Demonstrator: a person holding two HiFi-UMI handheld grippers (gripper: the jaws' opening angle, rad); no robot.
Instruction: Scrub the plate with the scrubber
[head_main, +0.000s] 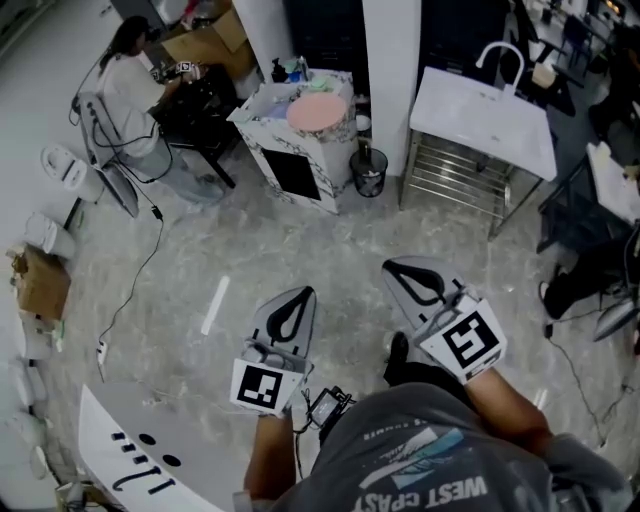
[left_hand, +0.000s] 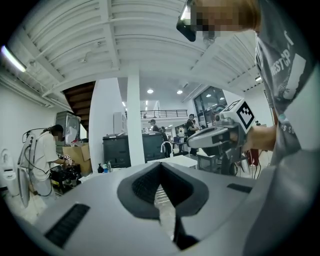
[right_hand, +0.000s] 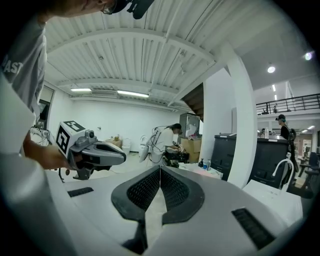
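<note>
While the person stands on the grey floor (head_main: 300, 230), both tools point ahead and neither one holds anything. Far off on the left, another person (head_main: 125, 85) in a white top bends over a black table (head_main: 195, 110). Lower on the left, a brown cardboard box (head_main: 40, 285) sits by the wall.

Next comes the left gripper (head_main: 300, 295). Its two jaws are pressed tight together and nothing is between them. It hangs over bare floor, well apart from everything else.

Up ahead stands a white stand (head_main: 290, 150) with dark marks on its sides. The pink plate (head_main: 318, 112) lies flat on top of that stand, far from both tools. Some small things (head_main: 290, 70) sit behind the plate, too small to tell what they are. Just to the right of the stand is a black bin (head_main: 369, 172) on the floor.

Then comes the right gripper (head_main: 392, 268). Its jaws are closed all the way too, and empty. The two tools are side by side, near each other but not touching. Farthest right is a white sink table (head_main: 470, 120) with a curved tap (head_main: 500, 55) at its back.
</note>
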